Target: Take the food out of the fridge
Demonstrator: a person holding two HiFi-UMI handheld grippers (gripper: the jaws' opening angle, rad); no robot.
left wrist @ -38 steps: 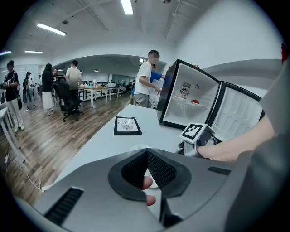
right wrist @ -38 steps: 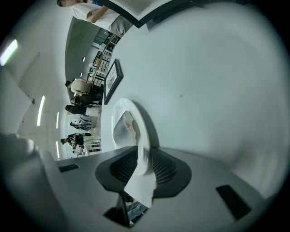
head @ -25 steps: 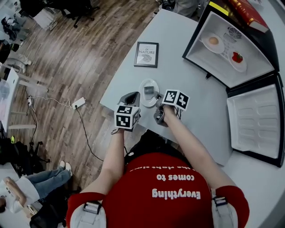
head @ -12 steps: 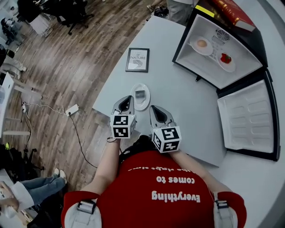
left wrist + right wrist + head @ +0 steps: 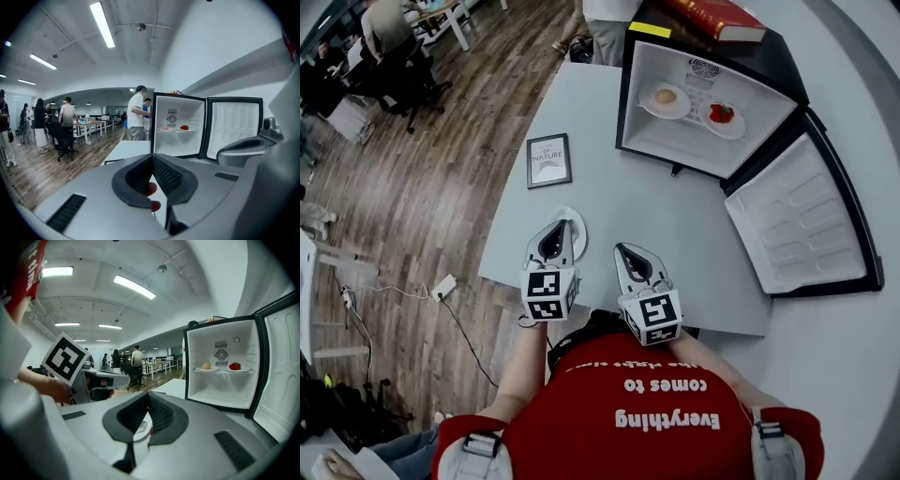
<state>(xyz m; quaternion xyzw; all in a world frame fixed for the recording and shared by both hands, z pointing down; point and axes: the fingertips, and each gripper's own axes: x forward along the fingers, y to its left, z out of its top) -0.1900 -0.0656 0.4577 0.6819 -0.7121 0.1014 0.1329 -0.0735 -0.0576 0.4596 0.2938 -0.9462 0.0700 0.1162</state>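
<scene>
The left hand-held gripper and right hand-held gripper are closed and empty above the near edge of the grey worktop. Reaching unopened for the white plate of red food in the black mini-fridge risks knocking it.

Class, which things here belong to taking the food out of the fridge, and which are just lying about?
Job: open fridge; plate of pale round food; plate of red food.
Lying about: framed picture; red book on the fridge; power strip.
</scene>
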